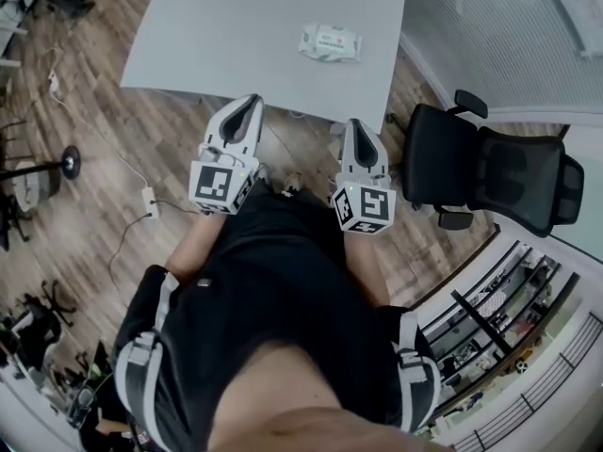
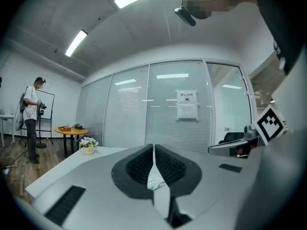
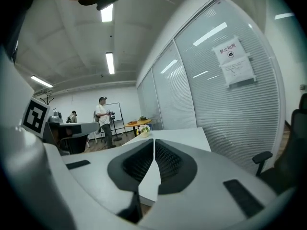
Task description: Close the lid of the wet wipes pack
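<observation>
The wet wipes pack (image 1: 331, 42) is lying flat on the grey surface (image 1: 217, 36), and from the head view it is showing too small to tell whether its lid is up or down; its green and red print is not coming out as readable words. In the left gripper view only a sliver of the pack (image 2: 154, 181) is peeking through the slit below the black pads, the rest being covered by the tool. The person's own dark-clothed body is filling the lower half of the head view. The left tongs (image 1: 247, 111) are sitting closed, pads meeting at the tips with nothing pinched, and the right tongs (image 1: 356, 126) are likewise pressed together and empty. Both are hovering well short of the pack, on its near side, out past the surface's edge and over the wooden floor (image 1: 94, 92). Left of the pack a wide stretch of bare surface is lying open; right of the pack the edge is coming close, and beyond it a black office chair (image 1: 490, 168) is standing. Far behind the pack, a paper notice (image 2: 186, 104) is hanging on a glass wall, its writing too small to read.
</observation>
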Motion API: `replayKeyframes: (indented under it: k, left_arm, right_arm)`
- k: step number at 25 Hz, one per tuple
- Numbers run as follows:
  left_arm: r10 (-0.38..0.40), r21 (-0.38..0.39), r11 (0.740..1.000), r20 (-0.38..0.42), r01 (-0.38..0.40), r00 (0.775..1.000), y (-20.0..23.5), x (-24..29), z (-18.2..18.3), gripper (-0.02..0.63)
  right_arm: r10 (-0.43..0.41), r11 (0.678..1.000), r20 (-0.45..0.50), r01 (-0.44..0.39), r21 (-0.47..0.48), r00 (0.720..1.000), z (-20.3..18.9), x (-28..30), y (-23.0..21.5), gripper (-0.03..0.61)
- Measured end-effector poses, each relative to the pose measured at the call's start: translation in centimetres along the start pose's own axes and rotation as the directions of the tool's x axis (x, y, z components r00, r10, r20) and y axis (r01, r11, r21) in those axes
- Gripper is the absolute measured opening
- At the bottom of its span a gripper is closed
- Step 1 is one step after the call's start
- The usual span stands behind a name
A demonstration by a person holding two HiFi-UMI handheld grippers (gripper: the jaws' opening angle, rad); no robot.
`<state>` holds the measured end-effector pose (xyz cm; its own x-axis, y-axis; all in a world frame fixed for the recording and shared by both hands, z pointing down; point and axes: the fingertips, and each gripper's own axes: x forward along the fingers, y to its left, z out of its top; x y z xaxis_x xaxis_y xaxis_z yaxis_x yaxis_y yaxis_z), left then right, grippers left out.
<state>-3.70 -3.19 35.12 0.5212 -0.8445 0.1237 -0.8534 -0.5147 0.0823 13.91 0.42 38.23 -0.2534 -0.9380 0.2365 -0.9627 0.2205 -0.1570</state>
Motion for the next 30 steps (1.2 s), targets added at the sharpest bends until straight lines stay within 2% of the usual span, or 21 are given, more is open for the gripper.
replayKeyframes:
  k: [9,19,30]
  left_arm:
    - [-0.065,-0.023,0.998,-0.010,0.065,0.998,0.6,-1.4,-1.0,0.032]
    - [-0.101,-0.018,0.995,-0.007,0.101,0.995,1.4,-1.3,-1.0,0.032]
    - [-0.096,-0.024,0.995,-0.007,0.096,0.995,2.8,-2.2,-1.3,0.032]
  right_arm:
    - [0.006,1.000,-0.037,-0.007,-0.013,0.999,-1.2,-0.4,2.7,0.023]
    - [0.002,0.999,-0.037,-0.003,-0.037,0.999,-0.9,0.3,4.1,0.023]
    - [-0.004,0.999,-0.040,0.002,-0.043,0.999,-1.0,0.7,5.4,0.021]
